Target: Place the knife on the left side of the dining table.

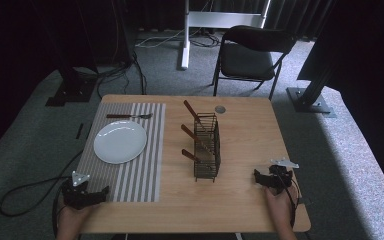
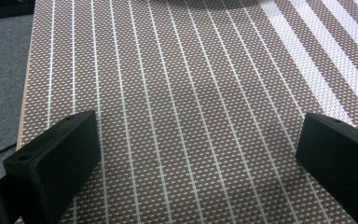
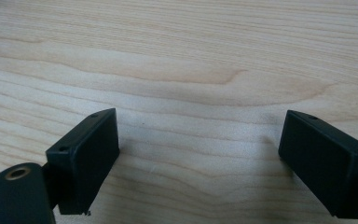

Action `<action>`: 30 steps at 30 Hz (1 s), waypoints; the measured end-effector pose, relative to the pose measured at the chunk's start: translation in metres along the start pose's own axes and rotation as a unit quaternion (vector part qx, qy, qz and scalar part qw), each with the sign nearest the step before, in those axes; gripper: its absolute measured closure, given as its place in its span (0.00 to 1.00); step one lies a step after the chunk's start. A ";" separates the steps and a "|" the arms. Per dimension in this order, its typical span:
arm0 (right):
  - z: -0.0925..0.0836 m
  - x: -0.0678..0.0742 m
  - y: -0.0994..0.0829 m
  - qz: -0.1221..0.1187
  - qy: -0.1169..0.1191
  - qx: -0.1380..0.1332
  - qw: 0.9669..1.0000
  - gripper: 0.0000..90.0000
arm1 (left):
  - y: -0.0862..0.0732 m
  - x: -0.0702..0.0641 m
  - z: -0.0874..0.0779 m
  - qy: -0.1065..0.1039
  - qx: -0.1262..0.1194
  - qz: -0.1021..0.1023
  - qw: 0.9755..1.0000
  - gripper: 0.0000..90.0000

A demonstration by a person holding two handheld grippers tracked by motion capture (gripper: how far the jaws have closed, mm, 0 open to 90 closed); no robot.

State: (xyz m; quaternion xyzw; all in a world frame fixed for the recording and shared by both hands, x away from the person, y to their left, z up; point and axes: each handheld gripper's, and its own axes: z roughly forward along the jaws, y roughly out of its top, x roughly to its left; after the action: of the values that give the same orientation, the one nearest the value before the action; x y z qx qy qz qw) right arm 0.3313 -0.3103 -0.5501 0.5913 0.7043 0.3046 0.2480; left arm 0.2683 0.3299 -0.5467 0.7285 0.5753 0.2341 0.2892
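My left gripper (image 1: 97, 192) rests at the near left corner of the table, on the near end of the striped placemat (image 1: 130, 165). Its jaws stand wide open over the weave (image 2: 196, 154), nothing between them. My right gripper (image 1: 260, 178) lies at the near right, open over bare wood (image 3: 198, 154). A white plate (image 1: 120, 141) sits on the placemat, with a brown-handled fork (image 1: 128, 116) beyond it. A black wire caddy (image 1: 206, 147) stands mid-table with three brown-handled utensils (image 1: 192, 111) leaning out to the left.
A small round grey disc (image 1: 220, 109) sits in the tabletop behind the caddy. A black folding chair (image 1: 250, 55) stands beyond the far edge. Cables trail on the carpet at the left (image 1: 25, 192).
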 end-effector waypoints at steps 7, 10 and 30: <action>-0.001 0.000 0.000 0.003 -0.003 0.001 1.000 0.13 | -0.001 0.002 -0.001 -0.010 0.000 0.009 1.000 0.00; -0.001 0.000 0.000 0.003 -0.003 0.001 1.000 0.13 | -0.001 0.002 -0.001 -0.010 0.000 0.009 1.000 0.00; -0.001 0.000 -0.001 0.003 -0.003 0.000 1.000 0.13 | -0.001 0.002 -0.002 -0.010 0.006 0.012 1.000 0.00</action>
State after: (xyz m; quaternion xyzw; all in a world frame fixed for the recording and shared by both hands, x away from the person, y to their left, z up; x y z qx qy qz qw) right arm 0.3305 -0.3101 -0.5502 0.5946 0.7017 0.3034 0.2489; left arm 0.2670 0.3323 -0.5455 0.7392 0.5651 0.2268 0.2875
